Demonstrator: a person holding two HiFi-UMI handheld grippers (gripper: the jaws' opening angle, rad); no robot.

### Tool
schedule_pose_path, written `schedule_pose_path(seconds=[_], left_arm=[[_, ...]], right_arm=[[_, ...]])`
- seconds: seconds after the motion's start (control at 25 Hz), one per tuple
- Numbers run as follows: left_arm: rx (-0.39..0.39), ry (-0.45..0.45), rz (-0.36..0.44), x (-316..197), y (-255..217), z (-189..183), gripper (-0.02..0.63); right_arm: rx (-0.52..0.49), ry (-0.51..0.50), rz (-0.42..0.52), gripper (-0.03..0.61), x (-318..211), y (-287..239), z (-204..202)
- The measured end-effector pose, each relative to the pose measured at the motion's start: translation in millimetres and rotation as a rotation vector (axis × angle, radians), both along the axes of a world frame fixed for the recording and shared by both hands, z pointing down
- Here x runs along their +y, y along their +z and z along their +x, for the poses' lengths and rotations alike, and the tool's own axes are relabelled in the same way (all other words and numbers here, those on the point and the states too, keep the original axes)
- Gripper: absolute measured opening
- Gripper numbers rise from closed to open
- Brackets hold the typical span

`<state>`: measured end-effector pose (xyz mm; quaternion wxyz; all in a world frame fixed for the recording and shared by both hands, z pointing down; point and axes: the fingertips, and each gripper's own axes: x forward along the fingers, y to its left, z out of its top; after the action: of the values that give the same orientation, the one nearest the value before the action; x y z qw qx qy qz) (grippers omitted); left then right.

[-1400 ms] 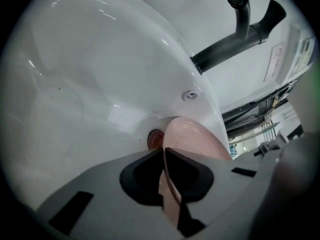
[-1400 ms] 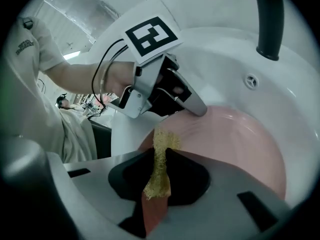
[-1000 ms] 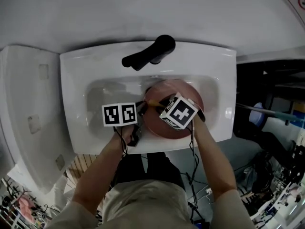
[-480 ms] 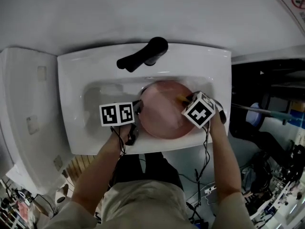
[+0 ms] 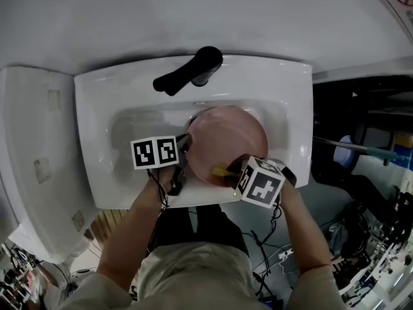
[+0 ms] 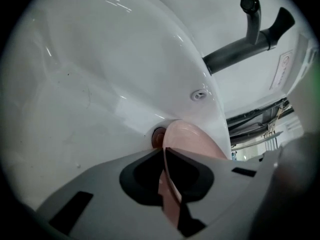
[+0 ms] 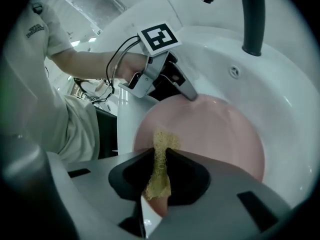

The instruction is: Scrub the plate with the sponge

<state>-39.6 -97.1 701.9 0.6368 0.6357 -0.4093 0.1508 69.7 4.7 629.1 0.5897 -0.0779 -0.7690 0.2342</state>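
A round pink plate (image 5: 226,137) sits in the basin of a white ceramic sink (image 5: 97,108), right of the basin's middle and just in front of the black faucet (image 5: 190,70) mounted on the back ledge. The left tongs (image 5: 186,144) reach in from the plate's left side, and their 2 jaws are clamped almost together on the thin rim of the plate, which runs edge-on between the pads in the left gripper view, with the round drain (image 6: 158,136) just beyond it. The right tongs (image 5: 231,173) come in over the plate's near edge, jaws closed tight on a coarse yellow sponge (image 7: 161,156) squeezed into a narrow strip between them. The sponge's free end pokes out past the jaw tips and rests against the pink face of the plate, near its front rim. A bare forearm (image 5: 132,237) shows behind each of the 2 tongs.
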Motion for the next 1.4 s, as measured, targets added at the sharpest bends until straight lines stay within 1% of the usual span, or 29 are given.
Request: schedule_pose_path(seconds=[0.12,0.24,0.36,0.44,0.6,0.68,0.8,0.96,1.08,1.16,1.24,1.4], left_arm=[[0.004,-0.009,-0.004,2.0,-1.7,-1.4,0.025],[-0.004,-0.008,-0.002,1.9,-0.7,-1.3,0.023],[-0.001,-0.014,-0.006,3.6,0.9,-1.2,0.021],[-0.002,-0.014,-0.002,3.7,0.9,-0.4,0.021],[0.002,-0.019,0.003,4.6,0.7,0.7,0.023],[0.002,-0.023,0.003,4.9,0.7,0.2,0.023],[-0.003,-0.032,0.005,3.9,-0.5,-0.3,0.025],[-0.018,-0.047,0.018,-0.3,-3.9,0.7,0.026],[-0.045,-0.049,0.029,-0.8,-3.8,-0.6,0.025],[-0.057,-0.046,0.032,-2.4,-3.1,-0.8,0.023],[-0.059,-0.048,0.034,-4.2,-3.7,-0.9,0.023],[-0.074,-0.047,0.036,-2.4,-6.9,-2.1,0.025]], right_arm=[[-0.046,-0.015,0.007,0.074,-2.4,8.5,-20.4],[-0.058,0.034,0.027,0.074,-15.6,20.7,-39.0],[-0.033,0.083,0.104,0.073,-37.0,36.6,-52.1],[-0.011,0.116,0.160,0.072,-53.2,46.0,-53.6],[0.015,0.207,0.226,0.072,-81.8,58.4,-43.4],[0.036,0.237,0.257,0.072,-93.4,62.4,-34.5],[0.095,0.244,0.319,0.072,-108.7,65.4,-14.1],[0.216,0.213,0.394,0.071,-117.8,62.7,25.8],[0.278,0.154,0.388,0.072,-104.6,53.5,48.1],[0.298,0.116,0.368,0.072,-91.8,44.9,56.1],[0.281,0.112,0.332,0.074,-77.4,37.2,54.7],[0.185,0.159,0.280,0.075,-53.6,30.7,33.2]])
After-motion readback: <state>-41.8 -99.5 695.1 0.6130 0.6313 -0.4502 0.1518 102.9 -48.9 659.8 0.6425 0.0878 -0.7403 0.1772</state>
